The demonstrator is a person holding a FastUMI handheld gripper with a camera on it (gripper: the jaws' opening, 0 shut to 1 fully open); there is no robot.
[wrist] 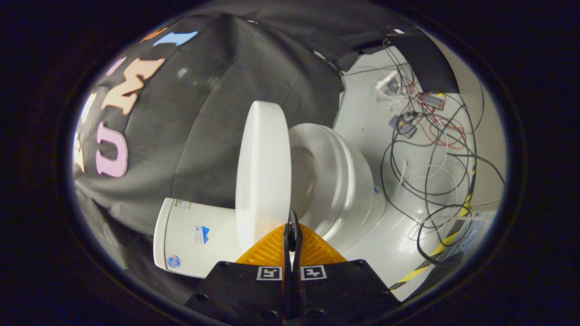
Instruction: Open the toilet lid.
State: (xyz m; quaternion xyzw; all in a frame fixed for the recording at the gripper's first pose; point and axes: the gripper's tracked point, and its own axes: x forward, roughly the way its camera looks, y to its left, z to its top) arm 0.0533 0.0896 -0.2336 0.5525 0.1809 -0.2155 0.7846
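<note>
The gripper (292, 226) has its two orange fingers (269, 249) pressed close together, with just a thin gap. The tips touch the rim of the white lid (263, 167). The lid is lifted — it stands on edge just ahead of the fingers. The bowl (335, 176) is beside it and the tank (190, 235) sits behind. Tangled wires (435, 149) lie on the floor (362, 113) beyond.

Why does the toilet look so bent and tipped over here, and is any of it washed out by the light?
Gripper view: a fisheye lens bows everything. The raised toilet lid glares bright white with little surface detail, the bowl shades softly, and the cables stay sharp. The gripper fingers look closed together by the lid's edge.
</note>
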